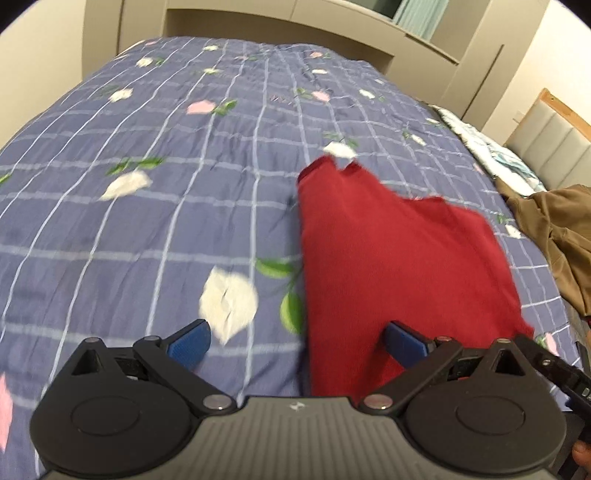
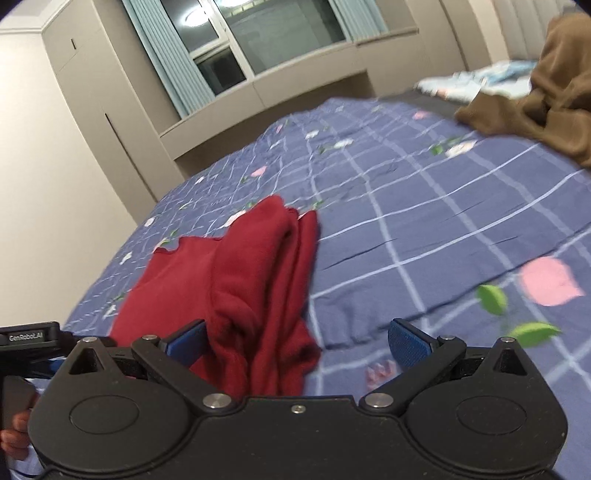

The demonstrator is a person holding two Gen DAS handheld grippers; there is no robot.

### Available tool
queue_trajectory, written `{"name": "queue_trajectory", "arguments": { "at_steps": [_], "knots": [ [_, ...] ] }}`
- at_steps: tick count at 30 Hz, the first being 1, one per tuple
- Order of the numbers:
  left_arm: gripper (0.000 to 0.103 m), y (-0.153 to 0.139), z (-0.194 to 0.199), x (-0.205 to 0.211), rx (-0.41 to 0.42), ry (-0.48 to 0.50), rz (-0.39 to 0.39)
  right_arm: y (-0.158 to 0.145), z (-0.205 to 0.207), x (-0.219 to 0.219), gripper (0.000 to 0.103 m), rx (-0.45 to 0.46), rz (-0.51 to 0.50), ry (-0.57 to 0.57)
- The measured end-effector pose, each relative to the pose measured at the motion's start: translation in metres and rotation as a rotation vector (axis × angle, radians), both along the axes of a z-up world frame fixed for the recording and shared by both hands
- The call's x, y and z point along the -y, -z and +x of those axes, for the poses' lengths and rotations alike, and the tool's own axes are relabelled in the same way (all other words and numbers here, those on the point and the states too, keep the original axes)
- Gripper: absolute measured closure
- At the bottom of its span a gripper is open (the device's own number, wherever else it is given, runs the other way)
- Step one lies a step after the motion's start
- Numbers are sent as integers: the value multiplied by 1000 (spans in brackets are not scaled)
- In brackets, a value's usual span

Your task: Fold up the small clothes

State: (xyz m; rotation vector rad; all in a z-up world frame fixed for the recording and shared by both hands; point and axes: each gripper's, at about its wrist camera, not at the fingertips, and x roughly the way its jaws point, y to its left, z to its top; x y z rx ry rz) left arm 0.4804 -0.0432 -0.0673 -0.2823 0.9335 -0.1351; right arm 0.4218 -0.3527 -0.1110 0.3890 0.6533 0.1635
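Both tongs are spread wide, nothing held: left gripper [image 1: 297, 341], right gripper [image 2: 297, 341]. Red garment [image 2: 236, 291] lies bunched near both on the bedspread [image 1: 147, 221]. If only the top layer is pinched, the fold may be skewed.

Both wrist cameras look forward and down, low over the bedspread [image 1: 147, 229]. The left view faces the wall cabinets [image 1: 280, 22]; the right faces the window [image 2: 258, 40]. Both share the red garment [image 1: 399, 258] and brown clothing [image 2: 546, 99].

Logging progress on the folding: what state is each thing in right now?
Red garment: lying bunched and partly folded on the bed, not gripped.
Brown garment: crumpled heap, unfolded.
Left hand-held gripper: open, empty.
Right hand-held gripper: open, empty.
Bedspread: spread out, slightly wrinkled.
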Motion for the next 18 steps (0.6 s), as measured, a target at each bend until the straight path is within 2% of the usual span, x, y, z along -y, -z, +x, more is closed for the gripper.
{"name": "queue_trajectory", "arguments": {
  "at_steps": [5,10,14,16,18],
  "knots": [
    [0,9,23,7,-47,12,-36,5,21,-6,0,-38,86,-28],
    [1,16,29,5,-88,10,-111,6,19,-14,0,-29,78,-16],
    [7,16,28,8,-91,26,-98,2,18,-20,1,-40,52,-34],
    [14,13,29,10,-92,36,-94,1,16,-21,9,-45,53,-13],
    [21,10,29,12,-103,42,-99,0,12,-21,24,-42,53,20]
  ]
}}
